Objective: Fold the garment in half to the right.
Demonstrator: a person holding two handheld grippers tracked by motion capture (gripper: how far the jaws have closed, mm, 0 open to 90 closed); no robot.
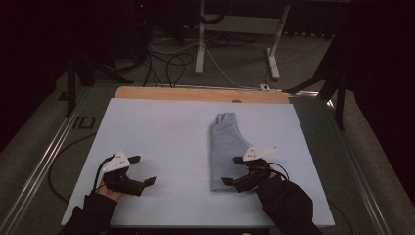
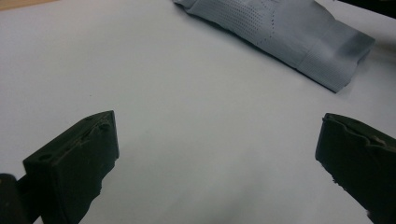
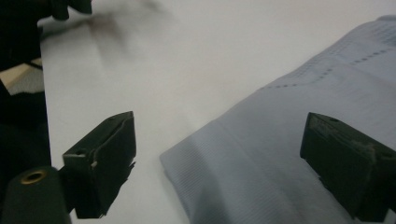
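Nearby, bare white mat (image 1: 161,127) around folded grey cloth (image 1: 226,152), open right tool (image 1: 238,170) above.

Two dark-sleeved forearms enter from the near edge, each hand holding a two-jaw gripper. The left gripper (image 1: 145,170), at near left, lies low and points right and slightly away, its black jaws spread wide with nothing between them. The right gripper (image 1: 232,170), at near right, points left toward its partner, jaws likewise wide apart and gripping nothing. A grey three-cornered plate tops each gripper, and a cable trails back past each wrist.
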